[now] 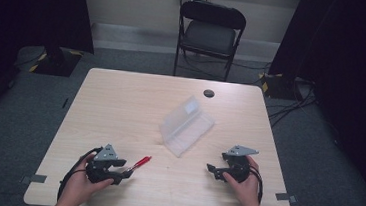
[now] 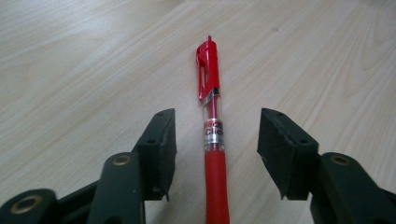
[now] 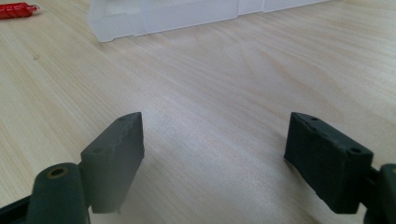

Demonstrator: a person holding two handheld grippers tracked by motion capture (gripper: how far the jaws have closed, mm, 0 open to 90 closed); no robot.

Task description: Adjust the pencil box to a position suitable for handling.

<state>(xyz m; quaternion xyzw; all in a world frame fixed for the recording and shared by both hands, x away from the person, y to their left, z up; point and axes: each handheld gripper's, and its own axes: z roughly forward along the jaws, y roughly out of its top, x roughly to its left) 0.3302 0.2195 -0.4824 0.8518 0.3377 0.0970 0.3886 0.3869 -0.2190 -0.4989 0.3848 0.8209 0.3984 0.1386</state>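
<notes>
The left gripper point(image 2: 217, 140) stood nearest the lens in its own view, its two black jaws rising on either side of a red pen point(image 2: 212, 126) that lay flat on the wooden table point(image 2: 70, 70). The pen's long axis ran straight away from the gripper, in line with the jaws, grip end towards the gripper and clipped cap end pointing off along the table. The jaws stood roughly half apart; a clear gap showed between each pad and the barrel, so nothing was gripped. Whether the pen touched any part of the gripper lower down could not be told.

In the high view the left gripper point(image 1: 124, 170) sat at the near left of the table, with the pen point(image 1: 141, 162) reaching out from between its jaws towards a clear plastic box point(image 1: 187, 126) at the table's middle. The right gripper point(image 1: 211, 169) lay well apart from the pen, on the near right.

In the right gripper view, the jaws were wide apart over bare wood, holding and touching nothing; the pen's end point(image 3: 16, 9) appeared far off at upper left, beside the box point(image 3: 163, 16).

Judgement: the left hand was plainly the nearer, and the grasp would turn on closing squarely across the barrel.
</notes>
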